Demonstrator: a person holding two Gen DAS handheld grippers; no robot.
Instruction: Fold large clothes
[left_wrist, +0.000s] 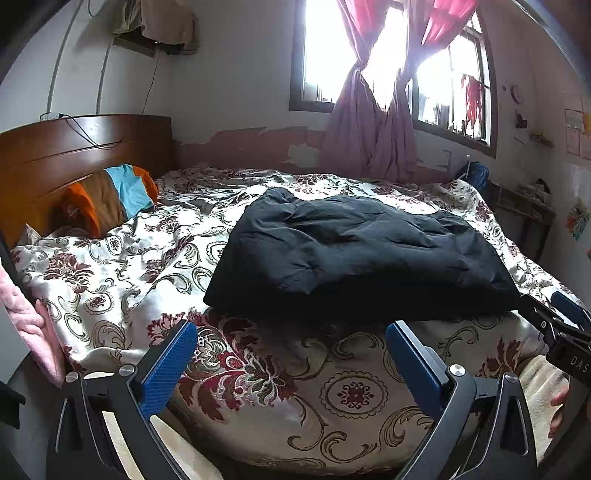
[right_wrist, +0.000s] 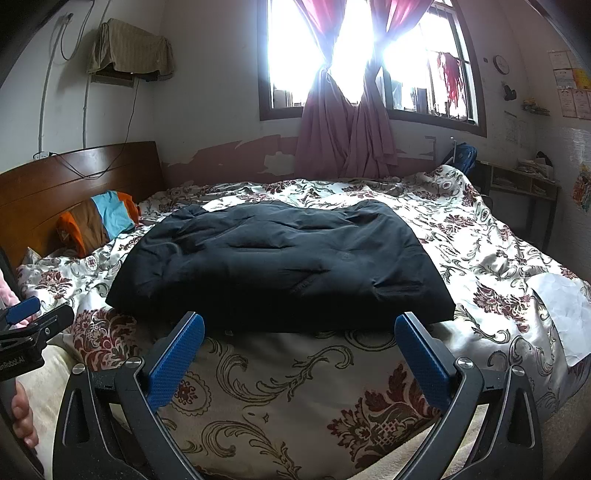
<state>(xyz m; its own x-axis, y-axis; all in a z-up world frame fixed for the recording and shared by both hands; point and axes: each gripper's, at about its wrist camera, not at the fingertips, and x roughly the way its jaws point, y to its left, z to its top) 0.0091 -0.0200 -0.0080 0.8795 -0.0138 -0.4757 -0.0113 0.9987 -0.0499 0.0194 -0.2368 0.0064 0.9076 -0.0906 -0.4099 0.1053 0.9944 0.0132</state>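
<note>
The garment (right_wrist: 280, 258) lies in the middle of the bed (right_wrist: 480, 236), on the floral cover, already gathered into a thick, roughly rectangular bundle — so we judge the folding mostly done, perhaps finished. No sleeve or loose flap shows from either view; what may be left is a last fold or a smoothing of the top. It is dark, near black, padded-looking, with soft creases across its upper face and a straighter edge toward us. We cannot tell what kind of garment it is.

We hold both tools short of it, above the near part of the bed. The left hand-held gripper (left_wrist: 291, 354) is released, its blue fingers spread with nothing between them — the right hand-held gripper (right_wrist: 299, 347) likewise, wide apart and empty. Farther off, a striped pillow (right_wrist: 99, 218) rests by the headboard (right_wrist: 74, 177), and a curtained window (right_wrist: 354, 62) stands behind the bed.
</note>
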